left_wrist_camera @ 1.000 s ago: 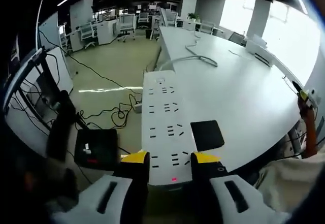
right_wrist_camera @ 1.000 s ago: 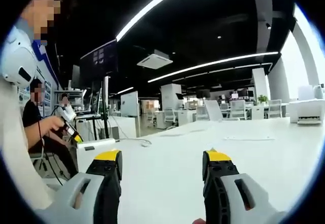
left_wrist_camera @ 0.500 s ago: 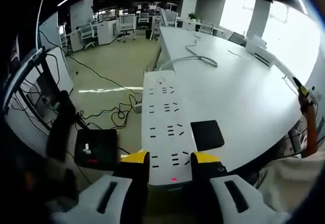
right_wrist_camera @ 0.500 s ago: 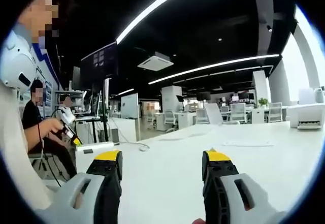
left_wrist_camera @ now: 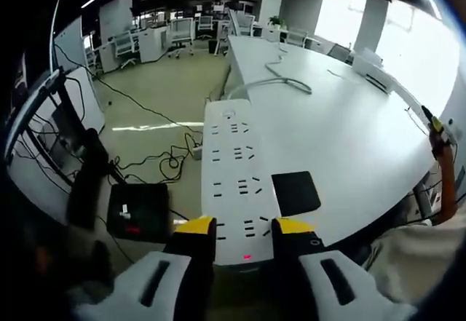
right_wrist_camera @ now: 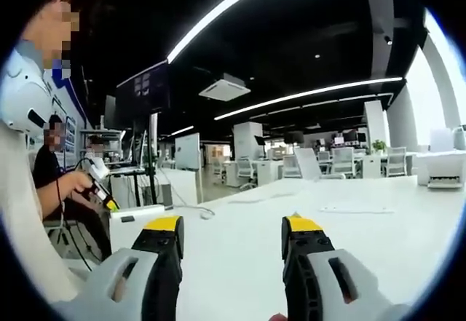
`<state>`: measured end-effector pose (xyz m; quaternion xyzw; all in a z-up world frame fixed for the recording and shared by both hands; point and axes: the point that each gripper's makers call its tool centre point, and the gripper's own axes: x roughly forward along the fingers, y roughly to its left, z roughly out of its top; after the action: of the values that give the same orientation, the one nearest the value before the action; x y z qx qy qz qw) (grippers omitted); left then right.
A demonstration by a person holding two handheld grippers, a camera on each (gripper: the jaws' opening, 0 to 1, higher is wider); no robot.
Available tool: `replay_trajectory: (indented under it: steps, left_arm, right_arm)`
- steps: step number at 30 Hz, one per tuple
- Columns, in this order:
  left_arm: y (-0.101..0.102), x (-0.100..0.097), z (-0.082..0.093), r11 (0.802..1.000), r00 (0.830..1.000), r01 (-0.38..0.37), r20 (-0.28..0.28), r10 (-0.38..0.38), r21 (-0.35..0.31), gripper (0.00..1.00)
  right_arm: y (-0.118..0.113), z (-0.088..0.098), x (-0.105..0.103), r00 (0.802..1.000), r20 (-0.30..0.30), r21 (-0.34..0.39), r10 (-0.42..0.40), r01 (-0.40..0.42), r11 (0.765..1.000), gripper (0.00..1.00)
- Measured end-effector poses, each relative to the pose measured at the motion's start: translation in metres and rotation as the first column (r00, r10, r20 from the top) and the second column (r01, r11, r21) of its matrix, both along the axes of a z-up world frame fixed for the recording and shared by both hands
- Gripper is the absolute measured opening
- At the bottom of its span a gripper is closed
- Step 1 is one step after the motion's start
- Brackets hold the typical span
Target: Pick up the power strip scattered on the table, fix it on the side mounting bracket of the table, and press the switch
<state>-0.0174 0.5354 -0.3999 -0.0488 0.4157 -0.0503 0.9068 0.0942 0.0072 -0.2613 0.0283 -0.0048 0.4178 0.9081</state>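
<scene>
Firmly clamped in the left gripper (left_wrist_camera: 231,228), the white power strip (left_wrist_camera: 234,175) runs along the near left edge of the white table (left_wrist_camera: 349,132), beside a black pad (left_wrist_camera: 295,193). Over the tabletop, the right gripper (right_wrist_camera: 232,235) hangs with jaws parted, holding nothing.

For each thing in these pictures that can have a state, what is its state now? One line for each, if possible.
power strip: lying flat at the table edge, red light lit at its near end, held by the left gripper
left gripper: shut on the power strip
right gripper: open, holding nothing
black pad: flat on the table, beside the power strip
</scene>
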Motion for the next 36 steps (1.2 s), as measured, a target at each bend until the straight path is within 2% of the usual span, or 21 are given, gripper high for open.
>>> replay_trajectory:
  steps: [11, 22, 24, 31, 34, 36]
  left_arm:
    - [0.000, 0.000, -0.001, 1.000, 1.000, 0.003, -0.018, -0.003, 0.000, 0.35]
    - [0.000, 0.000, 0.000, 1.000, 1.000, 0.006, -0.013, -0.006, 0.003, 0.35]
    - [0.000, 0.000, 0.000, 1.000, 1.000, 0.006, -0.014, -0.006, 0.003, 0.35]
    - [0.000, 0.001, 0.000, 1.000, 1.000, 0.006, -0.017, -0.006, 0.003, 0.35]
    - [0.001, 0.001, 0.000, 1.000, 1.000, 0.004, -0.011, -0.004, 0.001, 0.35]
    - [0.000, 0.000, 0.000, 1.000, 1.000, 0.002, -0.010, -0.002, 0.001, 0.35]
  right_arm:
    - [0.003, 0.005, -0.002, 1.000, 0.003, -0.006, 0.022, -0.022, 1.000, 0.27]
    - [0.008, 0.012, -0.002, 0.999, 0.009, -0.007, 0.048, -0.048, 0.999, 0.19]
    - [0.010, 0.013, -0.002, 0.999, 0.012, -0.017, 0.051, -0.050, 0.999, 0.15]
    - [0.013, 0.015, -0.002, 0.998, 0.021, -0.043, 0.062, -0.061, 0.997, 0.08]
    - [0.016, 0.017, 0.000, 0.997, 0.030, -0.058, 0.072, -0.070, 0.996, 0.00]
    - [0.017, 0.020, 0.002, 0.996, 0.034, -0.062, 0.080, -0.078, 0.995, 0.00]
